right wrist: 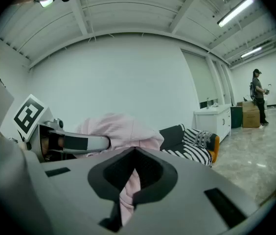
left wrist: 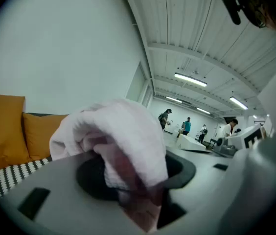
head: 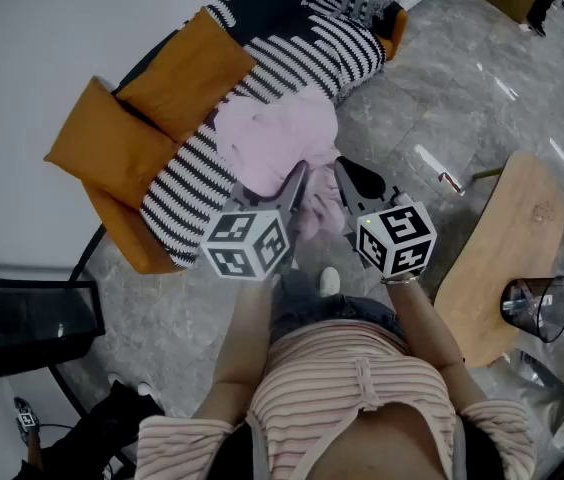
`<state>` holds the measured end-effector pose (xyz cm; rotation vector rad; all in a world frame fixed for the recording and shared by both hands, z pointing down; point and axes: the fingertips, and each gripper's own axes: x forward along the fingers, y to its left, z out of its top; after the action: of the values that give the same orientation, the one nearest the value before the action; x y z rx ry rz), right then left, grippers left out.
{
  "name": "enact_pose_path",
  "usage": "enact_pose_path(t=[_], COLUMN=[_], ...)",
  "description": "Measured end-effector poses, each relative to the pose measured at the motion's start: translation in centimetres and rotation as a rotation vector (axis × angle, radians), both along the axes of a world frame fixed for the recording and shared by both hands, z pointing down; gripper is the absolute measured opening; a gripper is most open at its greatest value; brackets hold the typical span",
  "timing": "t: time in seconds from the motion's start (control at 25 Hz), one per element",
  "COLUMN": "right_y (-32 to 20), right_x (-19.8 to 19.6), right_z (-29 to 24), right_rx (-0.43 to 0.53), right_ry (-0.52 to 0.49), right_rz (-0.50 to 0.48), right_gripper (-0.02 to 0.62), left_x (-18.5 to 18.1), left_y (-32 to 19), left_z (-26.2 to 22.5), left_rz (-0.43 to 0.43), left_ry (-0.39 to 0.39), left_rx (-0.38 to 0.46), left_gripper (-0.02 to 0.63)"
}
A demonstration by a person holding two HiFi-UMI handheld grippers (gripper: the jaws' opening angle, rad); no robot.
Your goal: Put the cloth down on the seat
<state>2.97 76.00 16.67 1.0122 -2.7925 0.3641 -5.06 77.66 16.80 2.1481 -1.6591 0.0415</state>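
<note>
A pale pink cloth point(head: 270, 136) hangs bunched just above the black-and-white striped seat point(head: 197, 173) of a sofa. My left gripper point(head: 297, 186) is shut on its near edge; in the left gripper view the cloth point(left wrist: 123, 131) bulges up out of the left gripper point(left wrist: 139, 187), between the jaws. Close beside it on the right, my right gripper point(head: 346, 182) is shut on a thin fold of the same cloth point(right wrist: 121, 127), which runs down through the right gripper point(right wrist: 127, 196). Whether the cloth touches the seat is hidden.
Orange cushions point(head: 177, 73) stand along the sofa's back and left end. A light wooden table point(head: 507, 233) with a dark wire-mesh cup point(head: 537, 308) stands at the right. A black box point(head: 32, 323) sits on the floor at the left. People stand far off in the hall point(left wrist: 187, 125).
</note>
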Motion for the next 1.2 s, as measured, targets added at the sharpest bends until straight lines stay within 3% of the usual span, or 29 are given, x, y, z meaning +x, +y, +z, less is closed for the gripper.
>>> enact_pose_path(t=[0.76,1.2], right_y=[-0.1,-5.4], right_x=[2.6,4.2], right_z=[1.9,2.6], right_rx=[-0.081,-0.104], right_ry=[-0.046,-0.055], right_rz=[0.02,0.105], right_gripper=[0.008,0.008], left_x=[0.2,-0.9], left_y=[0.0,-5.7], left_z=[1.3,1.0], left_rz=[-0.043,-0.032], left_ry=[0.033,0.026], left_rx=[-0.024,-0.017], left_gripper=[0.216,0.216])
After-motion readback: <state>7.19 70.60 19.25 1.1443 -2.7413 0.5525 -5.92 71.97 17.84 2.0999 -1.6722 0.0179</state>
